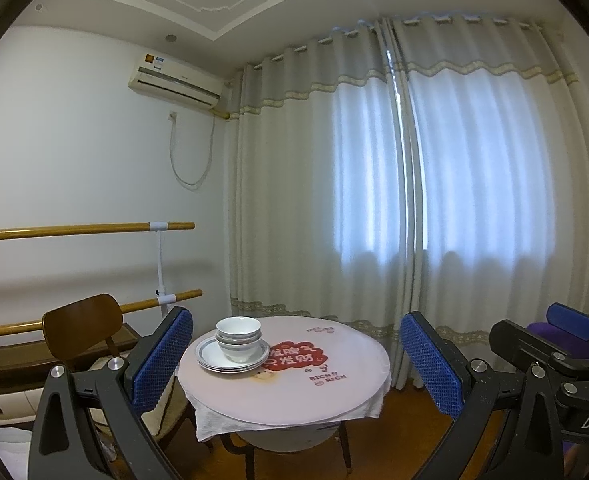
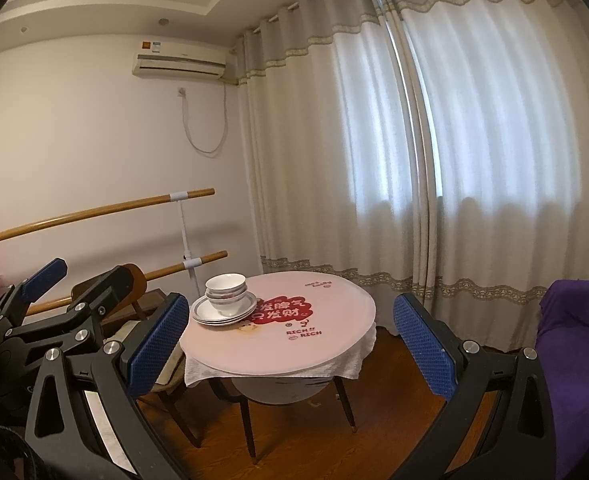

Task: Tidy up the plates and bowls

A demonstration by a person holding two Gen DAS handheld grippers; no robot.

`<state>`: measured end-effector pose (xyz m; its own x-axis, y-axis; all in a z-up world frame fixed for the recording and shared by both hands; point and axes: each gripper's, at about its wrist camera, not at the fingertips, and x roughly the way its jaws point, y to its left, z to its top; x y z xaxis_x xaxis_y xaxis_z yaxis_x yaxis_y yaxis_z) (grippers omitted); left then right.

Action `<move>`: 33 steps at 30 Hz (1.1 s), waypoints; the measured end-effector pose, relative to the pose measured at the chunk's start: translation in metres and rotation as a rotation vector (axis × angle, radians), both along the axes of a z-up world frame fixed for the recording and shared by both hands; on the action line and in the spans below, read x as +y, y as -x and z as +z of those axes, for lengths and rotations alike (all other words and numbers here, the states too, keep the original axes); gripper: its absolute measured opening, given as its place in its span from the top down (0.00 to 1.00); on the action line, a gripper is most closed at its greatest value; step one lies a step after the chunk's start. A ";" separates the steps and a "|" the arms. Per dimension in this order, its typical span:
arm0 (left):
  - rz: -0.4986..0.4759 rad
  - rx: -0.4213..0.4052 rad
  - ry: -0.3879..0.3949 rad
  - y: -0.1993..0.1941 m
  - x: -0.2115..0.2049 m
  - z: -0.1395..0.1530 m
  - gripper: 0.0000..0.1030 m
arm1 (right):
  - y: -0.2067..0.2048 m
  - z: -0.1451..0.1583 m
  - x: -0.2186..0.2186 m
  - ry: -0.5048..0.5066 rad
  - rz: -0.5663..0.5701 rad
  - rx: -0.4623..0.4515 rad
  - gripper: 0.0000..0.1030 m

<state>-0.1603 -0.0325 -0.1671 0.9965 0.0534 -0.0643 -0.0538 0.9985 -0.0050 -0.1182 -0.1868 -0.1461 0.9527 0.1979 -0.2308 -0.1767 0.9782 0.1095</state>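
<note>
Table (image 2: 294,344) right of the stacked bowls (image 2: 226,294) lies bare (chair (image 1: 80,326) crowds its left).

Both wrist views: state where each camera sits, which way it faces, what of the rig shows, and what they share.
Left wrist: rides the left tongs, held off from the round table, facing it and the curtains; own blue pads open, right tongs at the right edge.
Right wrist: rides the right tongs, same heading; own pads open, left tongs at left.
Shared: stacked bowls on plates, air conditioner.
</note>
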 end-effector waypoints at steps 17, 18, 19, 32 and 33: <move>-0.005 -0.008 -0.009 -0.005 0.004 -0.005 0.01 | -0.006 0.000 -0.003 0.000 -0.002 0.009 0.00; -0.004 -0.008 -0.010 -0.004 0.003 -0.006 0.01 | -0.006 0.000 -0.003 0.001 -0.002 0.009 0.00; -0.003 -0.008 -0.011 -0.003 0.002 -0.006 0.01 | -0.006 0.000 -0.003 0.001 -0.003 0.009 0.00; -0.004 -0.006 -0.010 -0.003 0.001 -0.005 0.01 | -0.007 0.001 -0.004 0.000 -0.002 0.010 0.00; -0.004 -0.006 -0.010 -0.003 0.001 -0.005 0.01 | -0.006 0.001 -0.004 0.000 -0.002 0.010 0.00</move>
<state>-0.1572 -0.0317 -0.1717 0.9971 0.0502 -0.0577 -0.0500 0.9987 0.0045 -0.1117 -0.1907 -0.1456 0.9508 0.1960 -0.2401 -0.1735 0.9785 0.1116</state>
